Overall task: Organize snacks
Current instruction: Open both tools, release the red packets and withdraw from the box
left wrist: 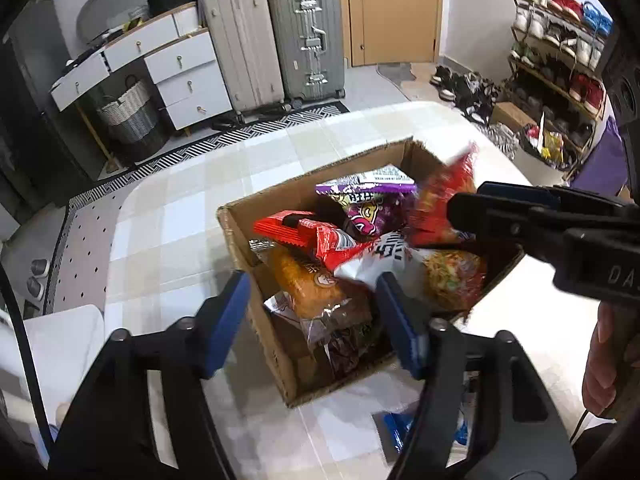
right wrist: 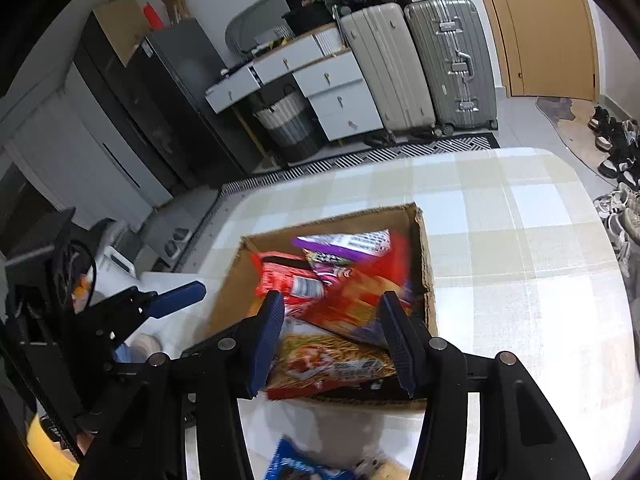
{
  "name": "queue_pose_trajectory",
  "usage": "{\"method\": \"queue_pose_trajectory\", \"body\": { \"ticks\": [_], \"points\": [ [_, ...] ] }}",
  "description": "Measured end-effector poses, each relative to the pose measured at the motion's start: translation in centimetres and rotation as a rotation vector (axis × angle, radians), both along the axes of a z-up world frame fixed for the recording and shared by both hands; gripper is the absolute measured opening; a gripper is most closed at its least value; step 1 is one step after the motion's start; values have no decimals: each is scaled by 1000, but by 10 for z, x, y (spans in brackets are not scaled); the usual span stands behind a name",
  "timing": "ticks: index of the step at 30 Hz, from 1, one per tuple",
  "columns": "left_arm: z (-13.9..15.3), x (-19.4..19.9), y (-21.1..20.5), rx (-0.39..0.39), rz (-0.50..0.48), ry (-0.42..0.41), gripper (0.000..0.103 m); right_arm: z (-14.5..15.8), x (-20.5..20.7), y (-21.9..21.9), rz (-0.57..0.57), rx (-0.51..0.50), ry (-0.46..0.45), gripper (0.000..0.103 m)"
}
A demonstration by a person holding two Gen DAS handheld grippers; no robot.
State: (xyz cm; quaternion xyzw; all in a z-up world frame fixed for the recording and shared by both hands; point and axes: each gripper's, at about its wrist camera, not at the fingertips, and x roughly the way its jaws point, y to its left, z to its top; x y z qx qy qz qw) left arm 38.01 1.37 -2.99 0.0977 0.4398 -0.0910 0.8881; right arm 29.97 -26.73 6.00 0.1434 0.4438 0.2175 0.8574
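Observation:
An open cardboard box (left wrist: 312,184) (right wrist: 332,218) stands on the checked tablecloth, filled with snack bags. Inside are a purple bag (left wrist: 364,200) (right wrist: 344,244), a red pack (left wrist: 296,228) (right wrist: 280,276), an orange bag (left wrist: 312,280) and a noodle-print bag (left wrist: 452,280) (right wrist: 328,364). My left gripper (left wrist: 312,320) hovers open over the box's near left corner, gripping nothing. My right gripper (right wrist: 334,340) (left wrist: 464,208) is open above the box's right side. A blurred red bag (left wrist: 444,196) (right wrist: 352,304) hangs just past its tips, not pressed by the pads. A blue packet (left wrist: 396,428) (right wrist: 296,464) lies on the table in front of the box.
The table (left wrist: 180,220) (right wrist: 520,260) has bare cloth left of, behind and right of the box. A white chair (left wrist: 60,340) stands at its left edge. Suitcases (left wrist: 276,40), a drawer unit (left wrist: 180,64) and a shoe rack (left wrist: 560,60) line the room beyond. A hand (left wrist: 604,360) holds the right gripper.

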Motion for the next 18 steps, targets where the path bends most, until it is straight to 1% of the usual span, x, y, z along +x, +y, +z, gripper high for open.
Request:
{"method": "queue_pose_trajectory", "body": {
  "ticks": [2, 5, 9, 12, 15, 18],
  "points": [
    [10, -11, 2, -11, 12, -16, 75, 8, -6, -2, -9, 6, -12, 51],
    [24, -31, 1, -11, 16, -38, 77, 23, -21, -6, -11, 11, -37, 51],
    [43, -66, -3, -2, 26, -77, 78, 39, -41, -9, -7, 12, -56, 51],
    [56, -91, -7, 5, 30, -98, 78, 54, -64, -13, -9, 9, -80, 52],
    [76, -125, -11, 4, 55, -145, 81, 67, -85, -12, -8, -15, -111, 57],
    [96, -159, -16, -15, 44, -179, 83, 78, -106, -14, -9, -24, -139, 64]
  ]
}}
